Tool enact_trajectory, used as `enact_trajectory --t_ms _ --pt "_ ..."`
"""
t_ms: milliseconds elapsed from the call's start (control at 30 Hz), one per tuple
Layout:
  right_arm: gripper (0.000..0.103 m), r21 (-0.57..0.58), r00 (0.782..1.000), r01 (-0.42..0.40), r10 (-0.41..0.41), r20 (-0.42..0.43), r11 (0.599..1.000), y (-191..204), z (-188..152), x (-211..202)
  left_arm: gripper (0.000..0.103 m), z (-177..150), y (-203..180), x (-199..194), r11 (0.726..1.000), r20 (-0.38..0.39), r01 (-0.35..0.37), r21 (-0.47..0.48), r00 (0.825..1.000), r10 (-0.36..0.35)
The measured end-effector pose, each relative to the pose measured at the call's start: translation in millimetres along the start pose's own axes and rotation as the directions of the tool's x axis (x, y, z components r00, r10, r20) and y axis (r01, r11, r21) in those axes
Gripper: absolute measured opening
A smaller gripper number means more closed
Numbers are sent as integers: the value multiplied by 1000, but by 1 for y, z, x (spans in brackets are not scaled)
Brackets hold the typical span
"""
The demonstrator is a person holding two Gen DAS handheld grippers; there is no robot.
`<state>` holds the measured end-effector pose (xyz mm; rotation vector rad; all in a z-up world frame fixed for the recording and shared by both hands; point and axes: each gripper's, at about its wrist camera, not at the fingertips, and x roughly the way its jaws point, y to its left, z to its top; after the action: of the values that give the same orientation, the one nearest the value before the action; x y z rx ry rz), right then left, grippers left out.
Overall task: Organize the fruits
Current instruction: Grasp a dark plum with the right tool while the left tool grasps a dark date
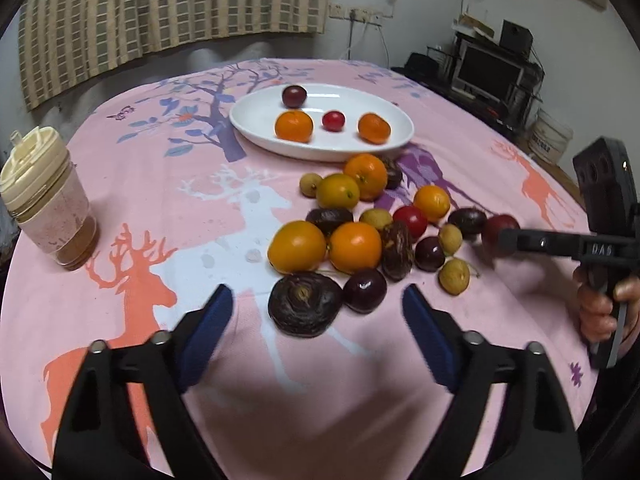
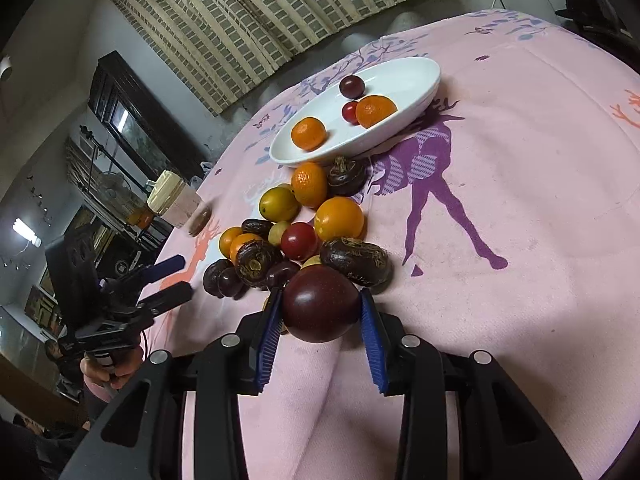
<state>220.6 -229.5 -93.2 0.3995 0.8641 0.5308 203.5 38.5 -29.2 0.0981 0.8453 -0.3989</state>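
A dark plum (image 2: 320,304) sits between the blue pads of the right hand-held gripper (image 2: 320,322), which has closed on its sides at the near edge of a loose heap of fruit (image 1: 372,224) on the pink table (image 1: 160,208); the hold at the widest part looks meant to keep the round, smooth fruit from slipping. Beyond the heap, a white oval plate (image 1: 256,128) already carries two oranges, a small red fruit and another dark plum, so it is probably where the sorted fruit goes. The left hand-held gripper (image 1: 318,308) hangs over the heap's near side with its jaws wide apart and nothing between them, likely waiting its turn. A lidded cup (image 1: 44,200) stands well apart. The only readable writing is "DA6" on the right hand-held gripper's arm.
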Motion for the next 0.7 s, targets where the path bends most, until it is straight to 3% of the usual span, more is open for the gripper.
enact_trajectory --t_ms 100,533,633,700 --pt "39 1 1000 -4 4 -3 1000 1 1 0 67 -3 -2 8 999 -30 -16 36 999 17" --pt "39 -3 1000 -5 5 -8 1000 2 0 2 66 -5 2 28 998 -84 -32 61 996 37" --pt "39 -2 1000 -7 7 -7 1000 3 0 2 56 -5 0 29 997 -88 0 73 996 6" --pt "39 -2 1000 -6 6 -8 1000 2 0 2 54 -5 -1 31 997 -92 3 76 996 4"
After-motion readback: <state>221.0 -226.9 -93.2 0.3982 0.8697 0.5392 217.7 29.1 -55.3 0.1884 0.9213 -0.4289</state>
